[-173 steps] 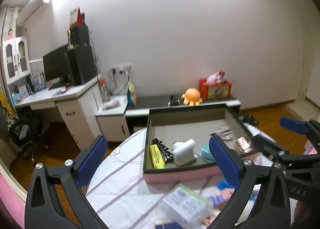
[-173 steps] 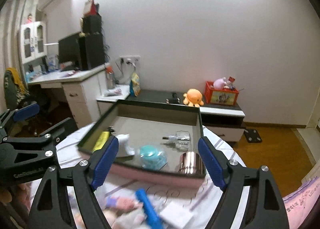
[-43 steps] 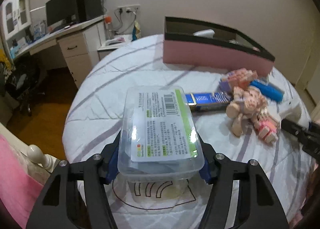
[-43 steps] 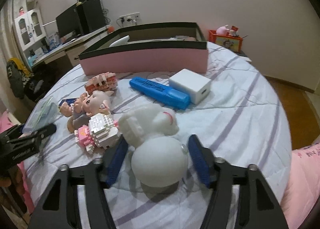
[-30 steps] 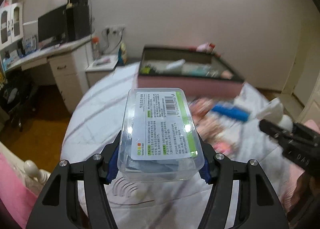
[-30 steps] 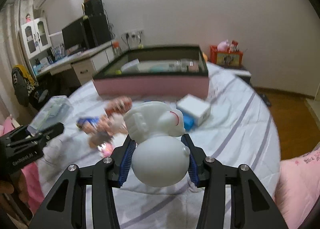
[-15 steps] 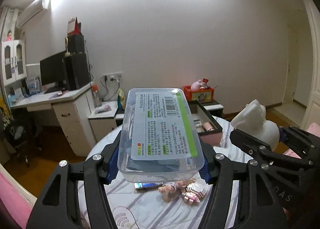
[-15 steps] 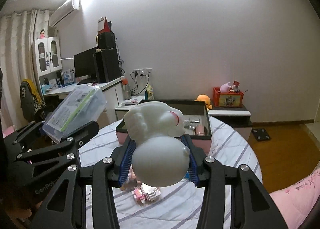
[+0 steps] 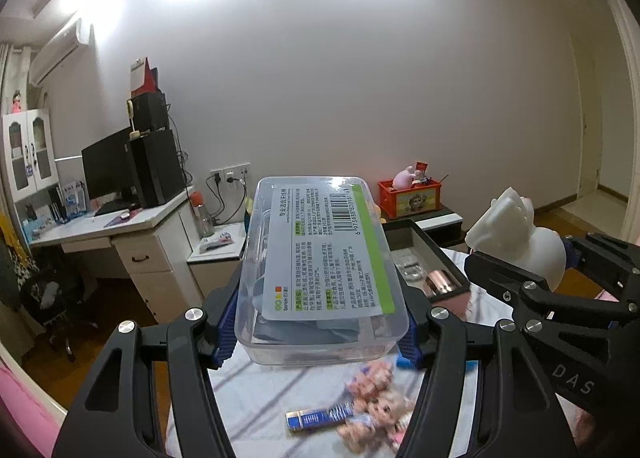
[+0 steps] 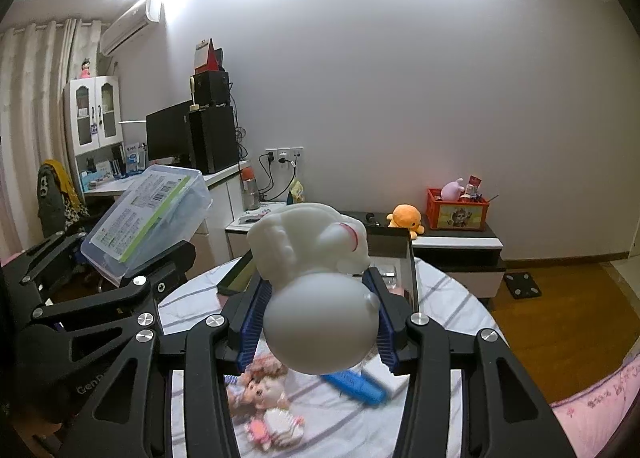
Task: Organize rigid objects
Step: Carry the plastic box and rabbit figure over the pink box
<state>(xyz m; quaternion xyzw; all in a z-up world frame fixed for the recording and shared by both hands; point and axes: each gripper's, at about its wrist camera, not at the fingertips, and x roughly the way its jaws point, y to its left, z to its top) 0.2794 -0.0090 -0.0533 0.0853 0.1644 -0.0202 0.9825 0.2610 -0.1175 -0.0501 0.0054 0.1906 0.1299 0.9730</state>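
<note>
Aloft, the left gripper (image 9: 316, 322) clamped the clear box (image 9: 320, 258), the right gripper (image 10: 318, 318) the white figure (image 10: 316, 286), both clear above the tray (image 10: 412, 258) rim.

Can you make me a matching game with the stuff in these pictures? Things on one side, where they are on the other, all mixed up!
Things:
1. clear plastic box
2. white toy figure
3. orange plush octopus
4. blue marker

Places:
A. lying on the round table
B. clamped in the left gripper
C. sitting on the low cabinet by the wall
D. clamped in the right gripper

Pairs: 1-B, 2-D, 3-C, 4-A
</note>
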